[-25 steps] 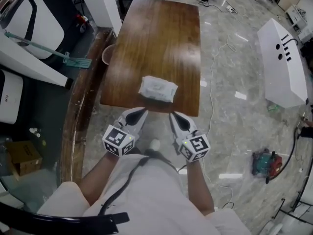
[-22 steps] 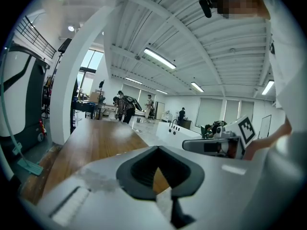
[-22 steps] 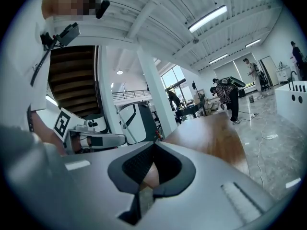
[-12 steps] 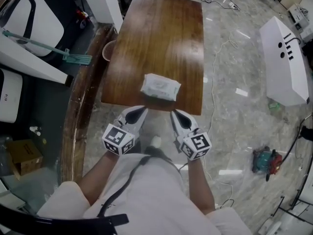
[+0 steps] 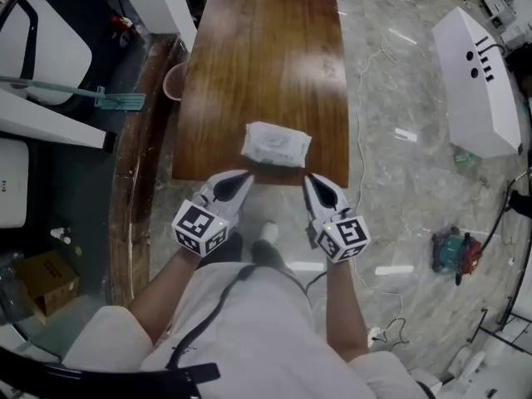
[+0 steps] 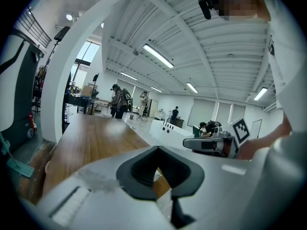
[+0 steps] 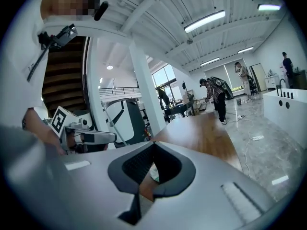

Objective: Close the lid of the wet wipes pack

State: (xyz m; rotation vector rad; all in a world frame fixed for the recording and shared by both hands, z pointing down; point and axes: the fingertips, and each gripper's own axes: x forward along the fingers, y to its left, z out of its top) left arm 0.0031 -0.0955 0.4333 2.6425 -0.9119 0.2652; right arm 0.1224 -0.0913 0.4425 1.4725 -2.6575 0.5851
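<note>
Head view: the left gripper [image 5: 245, 176] and right gripper [image 5: 308, 179], jaws pressed together and empty, have edged forward to the counter [image 5: 258, 56] edge. The wet wipes pack [image 5: 276, 145] lies mid-frame, untouched, so the approach is just starting.

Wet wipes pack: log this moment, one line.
pack: on table, near edge | left hand-held gripper: shut | right hand-held gripper: shut | contact: none

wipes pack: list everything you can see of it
The pack is white, soft-looking and rectangular, with a faint oval outline on top, probably the lid; whether it is open or shut is not clear. It lies flat, slightly skewed, by the near edge of the table. Only the table touches it; the left gripper and right gripper sit short of it.
</note>
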